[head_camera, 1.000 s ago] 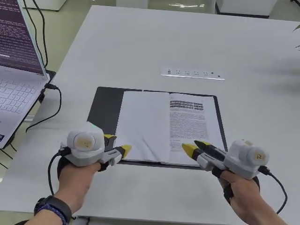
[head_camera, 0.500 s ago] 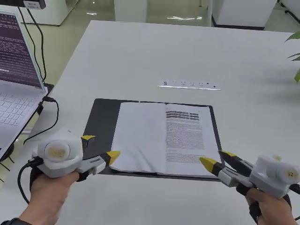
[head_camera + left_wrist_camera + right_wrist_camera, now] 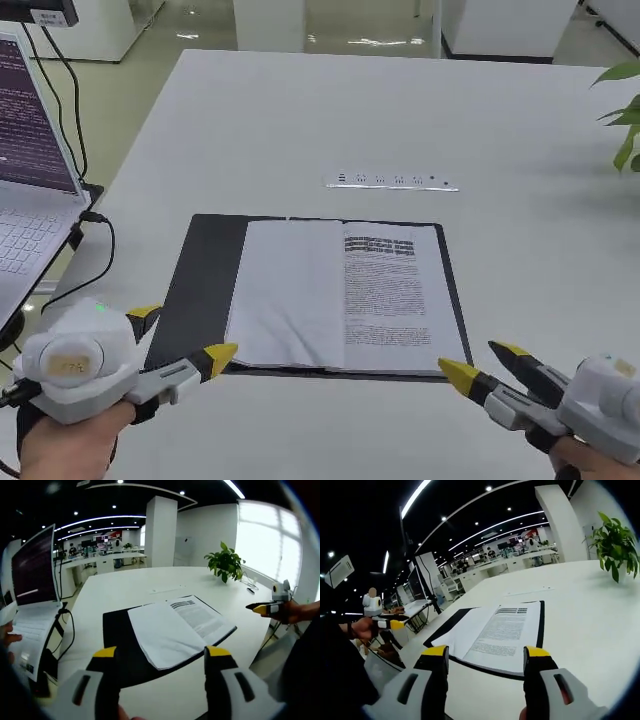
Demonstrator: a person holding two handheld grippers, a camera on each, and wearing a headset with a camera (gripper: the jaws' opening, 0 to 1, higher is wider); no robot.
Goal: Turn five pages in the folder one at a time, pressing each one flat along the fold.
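Drawn back from the folder [image 3: 205, 280], open flat on the table [image 3: 300, 120], the left gripper [image 3: 182, 333] and right gripper [image 3: 483, 361] hover spread and empty; a careless pinch could lift two pages [image 3: 390, 290] together.

The left gripper [image 3: 183, 334], earlier at the near left corner of the folder [image 3: 205, 270], has drawn back clear of it toward 7 o'clock, while the right gripper [image 3: 484, 361], earlier over the printed page's near corner, has backed off toward 5 o'clock.
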